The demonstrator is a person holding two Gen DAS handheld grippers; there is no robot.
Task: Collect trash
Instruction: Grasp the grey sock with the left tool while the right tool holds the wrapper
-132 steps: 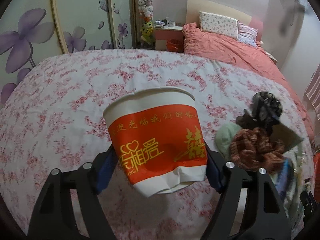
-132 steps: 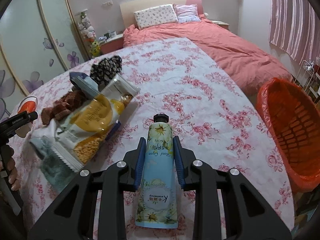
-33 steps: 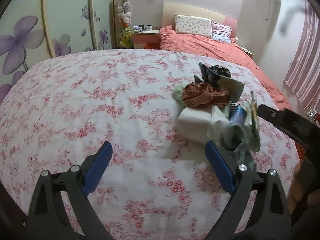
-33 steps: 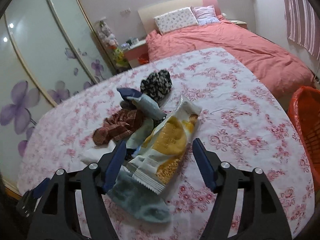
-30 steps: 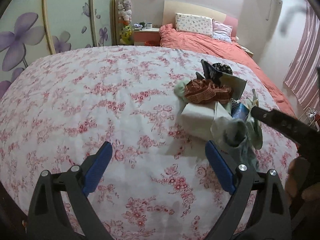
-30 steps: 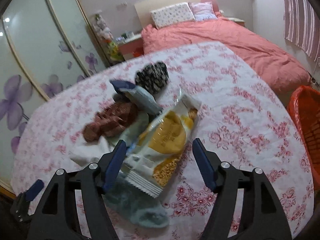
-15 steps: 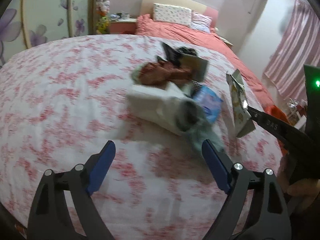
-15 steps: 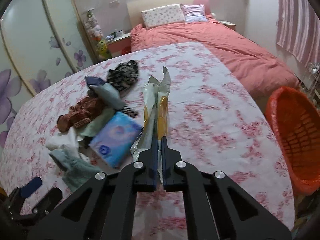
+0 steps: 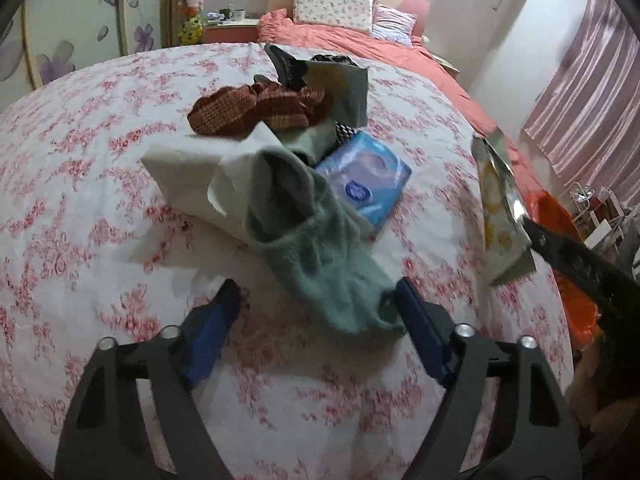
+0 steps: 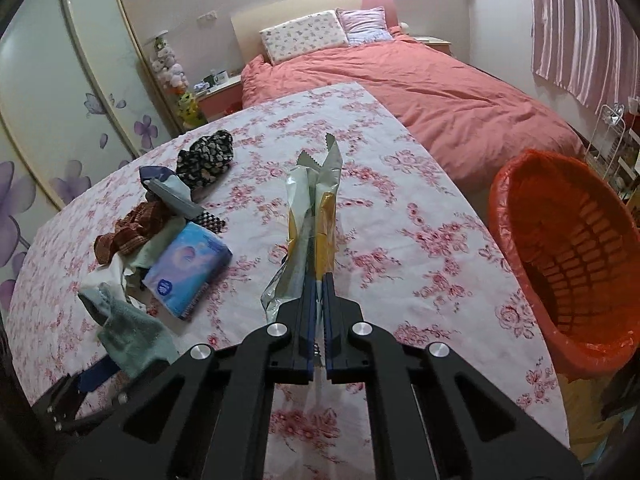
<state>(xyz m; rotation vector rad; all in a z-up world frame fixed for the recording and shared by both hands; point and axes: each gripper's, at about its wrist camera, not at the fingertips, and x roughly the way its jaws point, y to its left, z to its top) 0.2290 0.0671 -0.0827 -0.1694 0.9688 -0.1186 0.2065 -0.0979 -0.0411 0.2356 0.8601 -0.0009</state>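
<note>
Left wrist view first: the left claw is spread wide, blue pads apart and pinching nothing, low over the bench with the pink floral tablecloth. A grey-green fuzzy sock lies right in front of it, its near end reaching in between the pads and touching the right one. Behind the sock sits a white folded cloth, and just right of the sock is a blue plastic tissue pack. Further back from the sock there's a crumpled brown checked cloth and a grey-green pouch. Off to the right of the sock, lifted clear of the tablecloth, hangs the yellow and silver snack wrapper, with the black arm of the other tool under it.

Right wrist view: the right claw is pressed together on the lower part of the snack wrapper, which stands up edge-on above the tablecloth. The orange plastic trash basket with an orange liner is to the right of the wrapper, past the bench edge. Left of the wrapper: the tissue pack, the sock, the brown cloth, plus a black floral fabric bundle further back.
</note>
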